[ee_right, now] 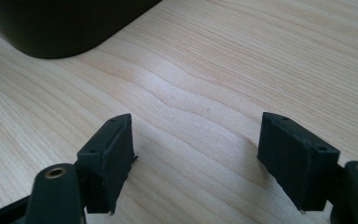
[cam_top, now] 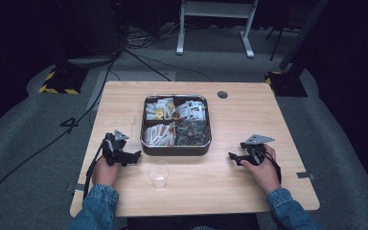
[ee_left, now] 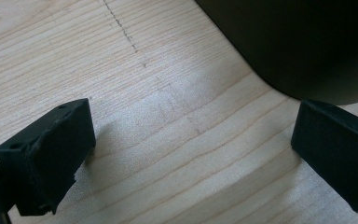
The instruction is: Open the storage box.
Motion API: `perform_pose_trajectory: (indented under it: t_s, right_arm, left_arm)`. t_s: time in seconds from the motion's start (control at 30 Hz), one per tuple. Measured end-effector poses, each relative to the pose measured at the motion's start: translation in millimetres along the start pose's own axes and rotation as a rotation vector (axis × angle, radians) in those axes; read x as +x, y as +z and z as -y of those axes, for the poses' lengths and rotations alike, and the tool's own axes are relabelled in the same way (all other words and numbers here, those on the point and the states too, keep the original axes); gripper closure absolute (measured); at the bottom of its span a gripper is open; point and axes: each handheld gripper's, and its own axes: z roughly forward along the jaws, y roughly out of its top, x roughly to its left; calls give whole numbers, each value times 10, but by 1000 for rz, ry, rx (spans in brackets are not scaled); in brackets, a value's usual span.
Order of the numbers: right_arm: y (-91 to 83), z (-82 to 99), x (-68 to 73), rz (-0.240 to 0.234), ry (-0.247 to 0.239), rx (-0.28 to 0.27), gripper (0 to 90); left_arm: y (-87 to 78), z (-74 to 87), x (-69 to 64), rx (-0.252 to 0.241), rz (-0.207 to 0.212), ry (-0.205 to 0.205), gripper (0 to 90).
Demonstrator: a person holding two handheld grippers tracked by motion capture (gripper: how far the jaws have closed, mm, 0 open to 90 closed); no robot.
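Both grippers, left [cam_top: 135, 155] and right [cam_top: 233, 156], rest on the worktop [cam_top: 230, 187] with fingers spread and empty; the left should approach the nearby clear cup [cam_top: 158, 173] squarely, avoiding the tray [cam_top: 175, 149].

In the high view, the contents of the tray [cam_top: 176, 148] are too small to be identified; only pale packets and brownish pieces in four compartments can be made out. In both gripper views, the tray's dark wall is cut off by the top edge. The person's forearms are cut off at the bottom edge.
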Motion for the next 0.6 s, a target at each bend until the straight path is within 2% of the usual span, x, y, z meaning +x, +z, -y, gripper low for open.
perform_pose_trajectory:
  t_s: [0.6]
  right_arm:
    - [0,-1,-3,-2,-2,1,267]
  left_arm:
    - [13,-15,-7,1,-4,-5,0]
